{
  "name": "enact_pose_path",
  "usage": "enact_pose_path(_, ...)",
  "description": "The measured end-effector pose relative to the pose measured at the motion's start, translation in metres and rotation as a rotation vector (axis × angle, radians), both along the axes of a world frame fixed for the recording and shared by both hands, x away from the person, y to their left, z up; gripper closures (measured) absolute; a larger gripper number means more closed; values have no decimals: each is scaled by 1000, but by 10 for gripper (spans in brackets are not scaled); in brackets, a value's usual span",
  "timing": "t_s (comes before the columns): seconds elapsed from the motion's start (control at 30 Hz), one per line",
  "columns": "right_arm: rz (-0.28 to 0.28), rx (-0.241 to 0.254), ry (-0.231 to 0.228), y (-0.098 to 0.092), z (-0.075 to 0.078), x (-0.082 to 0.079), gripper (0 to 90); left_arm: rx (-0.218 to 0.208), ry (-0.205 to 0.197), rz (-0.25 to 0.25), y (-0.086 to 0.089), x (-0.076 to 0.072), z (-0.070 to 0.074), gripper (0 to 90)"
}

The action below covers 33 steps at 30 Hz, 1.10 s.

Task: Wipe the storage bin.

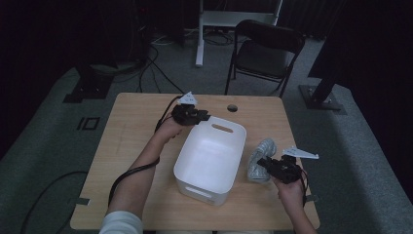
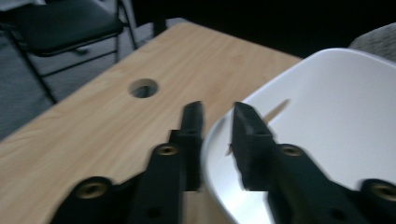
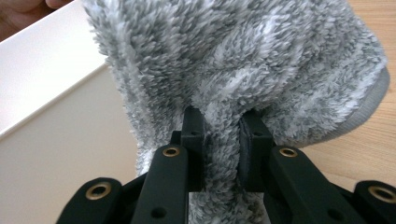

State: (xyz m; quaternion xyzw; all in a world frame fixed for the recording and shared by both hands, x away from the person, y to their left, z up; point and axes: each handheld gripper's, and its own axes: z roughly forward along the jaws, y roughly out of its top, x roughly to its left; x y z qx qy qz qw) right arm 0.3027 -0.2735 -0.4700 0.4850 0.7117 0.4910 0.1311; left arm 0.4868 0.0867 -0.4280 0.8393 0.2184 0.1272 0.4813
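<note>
A white plastic bin (image 1: pixel 195 187) with handle slots stands in the middle of the wooden table (image 1: pixel 131 146). My left gripper (image 1: pixel 202 117) is at its far left corner. In the left gripper view the jaws (image 2: pixel 218 109) straddle the bin's (image 2: pixel 327 116) rim and close on it. A fluffy grey cloth (image 1: pixel 260 156) lies on the table just right of the bin. My right gripper (image 1: pixel 265 163) is shut on a fold of that cloth (image 3: pixel 233 56), which bulges above the jaws (image 3: pixel 222 116). The bin's white wall (image 3: pixel 42 60) lies to the left in the right gripper view.
A cable hole (image 1: pixel 232 107) is in the table near its far edge, also seen as a hole (image 2: pixel 143 87) ahead of the left jaws. A black folding chair (image 1: pixel 265 48) stands beyond the table. Dark stand bases (image 1: pixel 321 97) and cables lie on the grey carpet.
</note>
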Motion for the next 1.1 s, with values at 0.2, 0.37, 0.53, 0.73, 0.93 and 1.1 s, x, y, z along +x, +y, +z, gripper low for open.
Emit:
enact_pose_path(0.2, -2, 3, 4, 0, -1, 1, 757, 13, 3, 3, 1, -1, -2, 796)
enact_pose_path(0.37, -2, 4, 4, 0, -1, 0, 757, 15, -22, 22, 4, -7, -3, 815)
enact_pose_path(0.53, -8, 5, 0, -2, 0, 0, 757, 10, -12, 26, 15, -16, -3, 848)
enact_pose_path(0.73, -8, 8, 0, -1, 2, 0, 757, -6, -19, 20, 19, -18, -4, 757)
enact_pose_path(0.93, -9, 7, 1, -2, 1, 0, 757, -12, -10, 3, 13, -11, -4, 655)
enact_pose_path(1.1, -8, 7, 4, -3, 0, 0, 757, 1, -2, -14, 7, -10, -4, 740)
